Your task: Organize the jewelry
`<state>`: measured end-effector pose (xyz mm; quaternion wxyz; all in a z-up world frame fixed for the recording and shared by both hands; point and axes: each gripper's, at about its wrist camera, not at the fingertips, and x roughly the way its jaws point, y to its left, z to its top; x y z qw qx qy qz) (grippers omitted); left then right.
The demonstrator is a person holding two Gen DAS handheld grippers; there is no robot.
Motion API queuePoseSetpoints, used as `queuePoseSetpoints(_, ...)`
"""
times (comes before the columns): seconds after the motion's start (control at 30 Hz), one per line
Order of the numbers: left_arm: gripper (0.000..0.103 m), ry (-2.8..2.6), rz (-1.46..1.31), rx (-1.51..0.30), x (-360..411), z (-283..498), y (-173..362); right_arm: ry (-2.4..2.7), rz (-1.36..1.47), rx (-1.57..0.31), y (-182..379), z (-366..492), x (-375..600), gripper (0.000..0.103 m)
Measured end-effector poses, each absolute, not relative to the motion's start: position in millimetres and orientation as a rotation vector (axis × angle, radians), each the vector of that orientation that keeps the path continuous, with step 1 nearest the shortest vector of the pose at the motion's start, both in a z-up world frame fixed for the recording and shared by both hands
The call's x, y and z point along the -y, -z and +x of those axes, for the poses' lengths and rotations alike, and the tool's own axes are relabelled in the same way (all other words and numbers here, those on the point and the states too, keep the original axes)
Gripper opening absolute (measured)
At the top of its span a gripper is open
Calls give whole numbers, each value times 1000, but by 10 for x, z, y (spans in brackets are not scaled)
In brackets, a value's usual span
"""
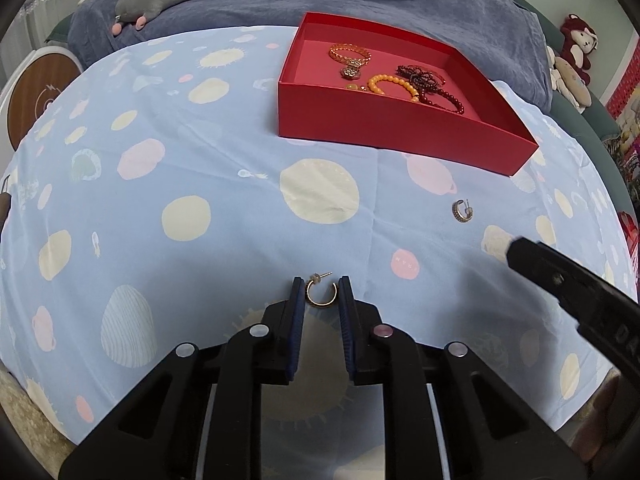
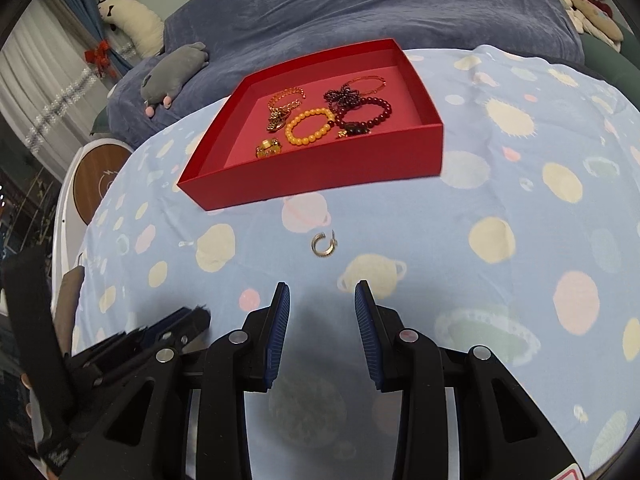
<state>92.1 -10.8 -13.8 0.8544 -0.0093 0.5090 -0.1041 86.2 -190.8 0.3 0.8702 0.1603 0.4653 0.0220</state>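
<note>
Two claws are hovering over the planet-print tabletop (image 1: pixel 200 152): the left claw (image 1: pixel 322 292) is sitting narrowly around a gold hoop earring (image 1: pixel 321 295) without visibly pinching it, while the right claw (image 2: pixel 322 300) is gaping wide near a silver hoop earring (image 2: pixel 322 244), both short of the red box (image 2: pixel 320 168).

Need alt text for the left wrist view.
The left hand-held gripper is open around a gold hoop earring on the spotted blue cloth. Beyond lie a silver hoop earring and a red box of bracelets.
</note>
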Motion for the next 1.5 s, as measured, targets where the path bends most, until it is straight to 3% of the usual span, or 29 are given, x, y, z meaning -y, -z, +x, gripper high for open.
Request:
queuePoseSetpoints(0.5, 17, 220, -53, -1083, 89, 975, 148, -46, 271, -1011, 241, 1297, 1777, 33)
queuePoseSetpoints(0.77, 17, 218, -50, -1080, 109, 994, 148, -13, 239, -992, 266, 1310, 1795, 17)
queuePoseSetpoints(1.5, 16, 231, -41, -1042, 212, 1027, -260, 0, 413, -921, -135, 673, 2076, 17)
